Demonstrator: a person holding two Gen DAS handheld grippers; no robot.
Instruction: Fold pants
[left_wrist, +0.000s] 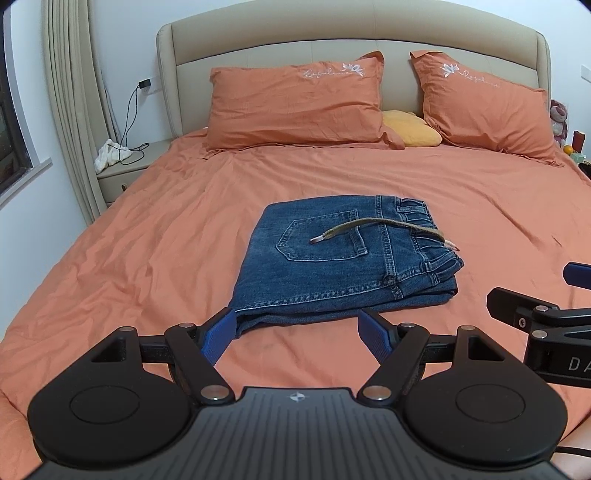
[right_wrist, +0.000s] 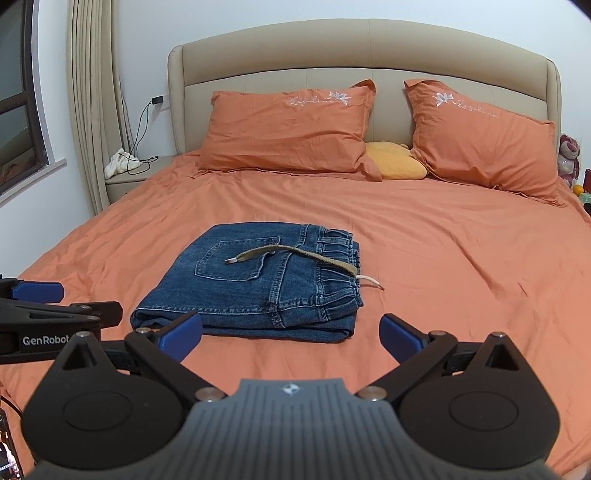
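- The pants (left_wrist: 343, 258) are blue denim, coarse and matt, with pale stitching; their drawstring (left_wrist: 380, 227) is woven olive cord with a shiny metal tip.
- The bed sheet (left_wrist: 147, 240) is matt orange cloth, finely creased.
- At twelve o'clock, the headboard (left_wrist: 295, 44) looks like smooth beige leather.
- The left gripper (left_wrist: 297, 332) and right gripper (right_wrist: 291, 332) are matt black plastic with ribbed blue pads (left_wrist: 218, 341) and bright metal rivets.
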